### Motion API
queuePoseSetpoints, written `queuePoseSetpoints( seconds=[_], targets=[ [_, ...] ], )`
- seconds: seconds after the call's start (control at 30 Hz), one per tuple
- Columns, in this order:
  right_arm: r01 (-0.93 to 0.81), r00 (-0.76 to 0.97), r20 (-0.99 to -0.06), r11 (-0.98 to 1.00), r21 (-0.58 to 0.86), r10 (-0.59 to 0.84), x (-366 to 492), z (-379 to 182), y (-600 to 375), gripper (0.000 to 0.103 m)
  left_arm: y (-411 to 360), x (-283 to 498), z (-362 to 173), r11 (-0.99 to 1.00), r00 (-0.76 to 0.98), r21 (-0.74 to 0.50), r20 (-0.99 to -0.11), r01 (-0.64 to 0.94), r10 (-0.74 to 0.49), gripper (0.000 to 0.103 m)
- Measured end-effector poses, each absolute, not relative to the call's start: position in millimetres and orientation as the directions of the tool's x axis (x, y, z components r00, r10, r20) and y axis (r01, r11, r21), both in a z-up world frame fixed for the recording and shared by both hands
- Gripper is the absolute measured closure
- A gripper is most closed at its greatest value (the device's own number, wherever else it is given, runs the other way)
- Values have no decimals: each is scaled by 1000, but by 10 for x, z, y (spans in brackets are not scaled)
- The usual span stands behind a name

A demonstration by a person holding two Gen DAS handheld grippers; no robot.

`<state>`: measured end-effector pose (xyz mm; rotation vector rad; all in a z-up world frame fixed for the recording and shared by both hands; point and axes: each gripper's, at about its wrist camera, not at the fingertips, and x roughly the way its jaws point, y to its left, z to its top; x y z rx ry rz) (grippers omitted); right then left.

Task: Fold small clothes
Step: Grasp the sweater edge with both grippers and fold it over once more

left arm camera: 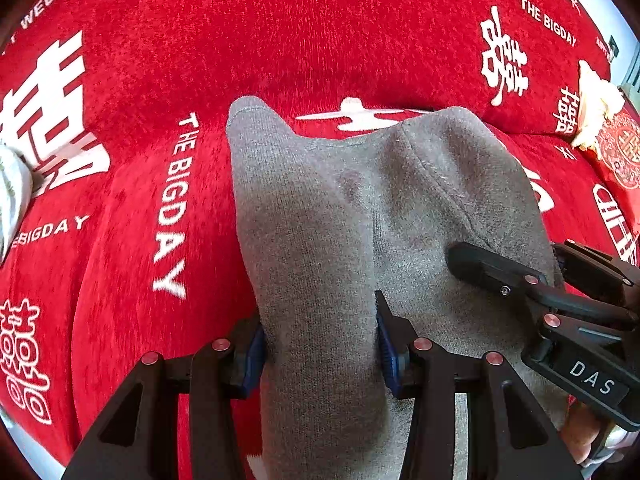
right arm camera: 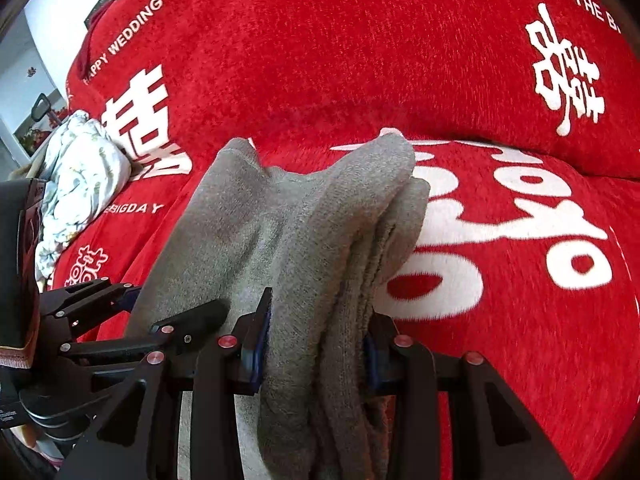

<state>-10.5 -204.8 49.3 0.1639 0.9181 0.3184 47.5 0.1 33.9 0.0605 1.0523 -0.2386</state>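
Left wrist: hand-held gripper (left arm camera: 320, 344) pinching grey garment (left arm camera: 320, 208)

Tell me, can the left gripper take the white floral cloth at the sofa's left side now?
Probably not now. The left gripper is shut on the grey garment, as is the right gripper. The white floral cloth lies uncovered on the red cover, away to its left.

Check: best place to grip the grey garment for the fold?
Near edge, as now: left gripper and right gripper each pinch a bunched section of the grey garment from the person's side; its far end drapes free onto the red cover.
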Motion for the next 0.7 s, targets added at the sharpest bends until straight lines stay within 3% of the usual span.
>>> queuePoseSetpoints(
  seconds=[0.7],
  targets=[
    [-195, 609, -703, 928, 317, 368, -939, 450, -2099, 64, -119, -317, 393, 973, 523, 7, -845, 229, -116, 55]
  ],
)
